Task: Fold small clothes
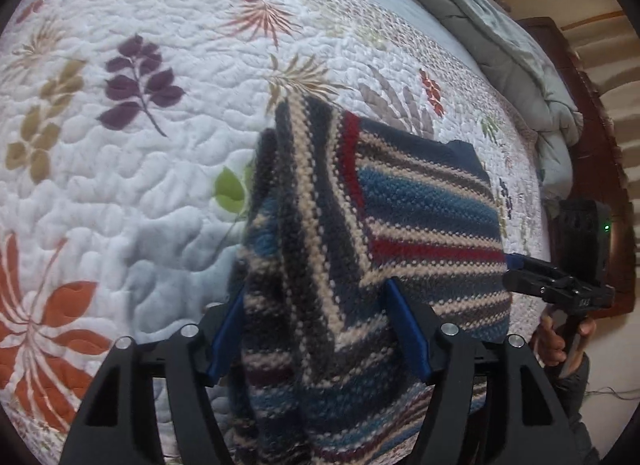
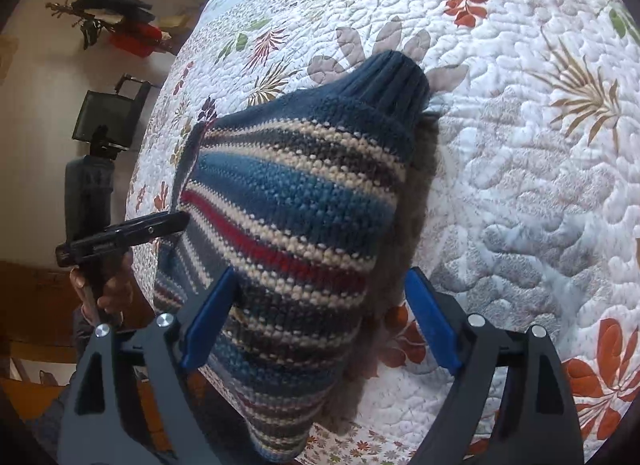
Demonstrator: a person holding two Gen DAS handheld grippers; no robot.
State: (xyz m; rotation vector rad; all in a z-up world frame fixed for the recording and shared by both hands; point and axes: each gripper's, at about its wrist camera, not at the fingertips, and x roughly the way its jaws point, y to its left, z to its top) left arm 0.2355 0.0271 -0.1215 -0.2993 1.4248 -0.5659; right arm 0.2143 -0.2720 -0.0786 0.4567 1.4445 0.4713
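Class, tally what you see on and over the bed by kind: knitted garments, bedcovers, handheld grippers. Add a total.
Striped knitted sweater: 1
Bedcovers: 2 (floral quilt, grey duvet)
Grippers: 2 (left gripper, right gripper)
Total: 5

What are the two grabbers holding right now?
Nothing. The left gripper and right gripper both stand open over the striped sweater, which lies on the quilt. No pad pinches the knit.

A white quilted bedspread point(image 1: 168, 193) printed with coloured leaves covers the bed; a rumpled grey-green duvet point(image 1: 500, 45) lies bunched along its far edge, against a dark wooden bed frame point(image 1: 592, 153); beyond the bed a red box point(image 2: 134, 41) sits on the floor.
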